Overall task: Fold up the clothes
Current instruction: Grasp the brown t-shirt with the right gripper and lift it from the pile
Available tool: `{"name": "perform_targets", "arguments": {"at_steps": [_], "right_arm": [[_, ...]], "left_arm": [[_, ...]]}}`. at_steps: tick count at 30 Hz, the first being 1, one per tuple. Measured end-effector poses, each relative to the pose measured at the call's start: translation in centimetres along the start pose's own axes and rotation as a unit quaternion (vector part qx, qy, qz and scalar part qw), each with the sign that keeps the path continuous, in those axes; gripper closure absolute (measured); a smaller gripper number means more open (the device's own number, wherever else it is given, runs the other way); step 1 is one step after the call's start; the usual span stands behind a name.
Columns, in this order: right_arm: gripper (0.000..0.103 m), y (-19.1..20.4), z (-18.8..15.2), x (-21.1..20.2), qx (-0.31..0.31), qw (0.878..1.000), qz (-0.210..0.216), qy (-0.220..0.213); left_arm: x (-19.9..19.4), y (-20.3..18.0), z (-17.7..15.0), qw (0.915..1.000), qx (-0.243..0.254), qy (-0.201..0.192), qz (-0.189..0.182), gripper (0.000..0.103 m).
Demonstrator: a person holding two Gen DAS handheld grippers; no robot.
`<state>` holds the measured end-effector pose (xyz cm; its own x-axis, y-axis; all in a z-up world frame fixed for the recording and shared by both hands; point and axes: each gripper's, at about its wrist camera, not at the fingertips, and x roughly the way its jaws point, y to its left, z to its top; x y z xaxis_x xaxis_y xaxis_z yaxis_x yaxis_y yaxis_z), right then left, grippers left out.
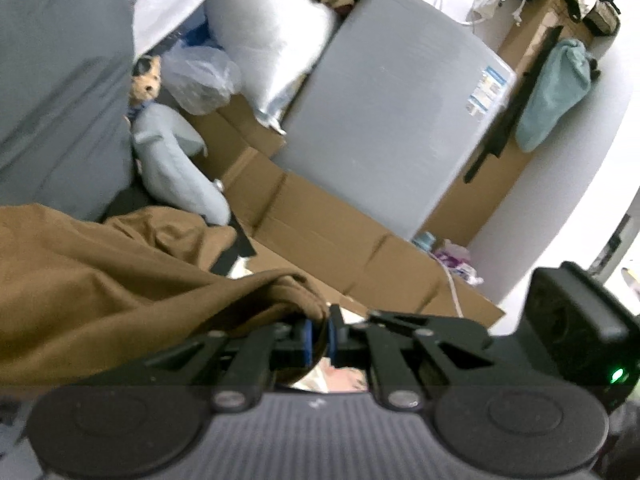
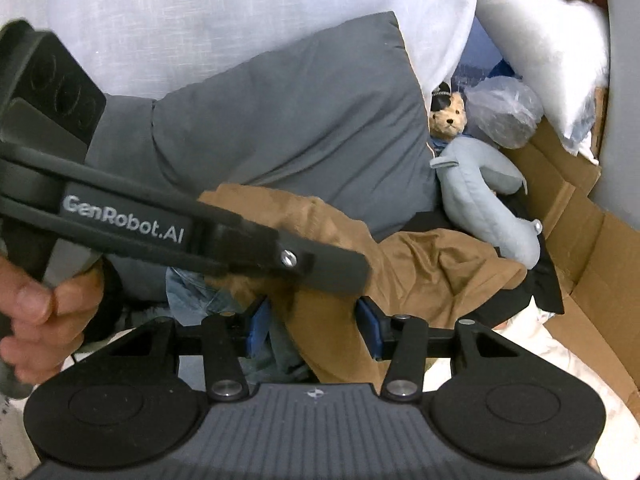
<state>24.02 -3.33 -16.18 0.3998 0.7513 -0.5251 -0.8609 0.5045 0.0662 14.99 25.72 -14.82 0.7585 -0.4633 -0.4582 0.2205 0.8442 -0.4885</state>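
Observation:
A brown garment (image 1: pixel 100 288) lies crumpled across the bed in front of a grey pillow. My left gripper (image 1: pixel 320 338) is shut on a fold of its edge, and the cloth bunches over the blue pads. In the right wrist view the left gripper's black body (image 2: pixel 224 240) crosses from the left, held by a person's hand (image 2: pixel 36 304). Below it my right gripper (image 2: pixel 314 326) stands open, with a strip of the brown garment (image 2: pixel 420 264) running between its blue pads without being pressed. A bit of denim cloth (image 2: pixel 192 292) shows under the brown fabric.
A grey pillow (image 2: pixel 280 120) lies behind the garment, under a white curtain (image 2: pixel 200 8). To the right are a teddy bear (image 2: pixel 448 116), a light blue plush (image 2: pixel 480 200), a plastic bag (image 2: pixel 504 112), flattened cardboard (image 1: pixel 320 232) and a grey appliance (image 1: pixel 392 112).

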Motion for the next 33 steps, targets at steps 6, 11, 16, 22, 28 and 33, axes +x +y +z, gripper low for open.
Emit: {"name": "perform_targets", "arguments": {"at_steps": [6, 11, 16, 22, 28, 33], "right_arm": [[0.094, -1.0, -0.6, -0.9, 0.047, 0.999, 0.012, -0.02], [0.1, -1.2, -1.0, -1.8, 0.046, 0.999, 0.006, -0.015], [0.1, -2.4, -1.1, -2.2, 0.062, 0.998, -0.023, -0.002], [0.101, -4.4, -1.4, -2.9, 0.087, 0.995, -0.052, 0.008], [0.101, -5.8, -1.8, -3.9, 0.092, 0.994, -0.061, 0.017], [0.101, -6.9, -1.8, -4.8, 0.089, 0.994, -0.064, 0.025]], "left_arm": [[-1.1, -0.9, -0.5, 0.9998, 0.01, -0.003, -0.014, 0.095], [-1.5, -0.7, -1.4, 0.9997, 0.002, -0.001, -0.022, 0.091], [-3.4, 0.1, -2.8, 0.9998, -0.015, -0.013, -0.008, 0.06], [-3.8, 6.2, -5.3, 0.981, -0.077, 0.01, 0.178, 0.037], [-2.8, 10.5, -7.6, 0.957, -0.085, 0.037, 0.275, 0.037], [-1.6, 12.0, -8.8, 0.9489, -0.081, 0.058, 0.299, 0.036]]}}
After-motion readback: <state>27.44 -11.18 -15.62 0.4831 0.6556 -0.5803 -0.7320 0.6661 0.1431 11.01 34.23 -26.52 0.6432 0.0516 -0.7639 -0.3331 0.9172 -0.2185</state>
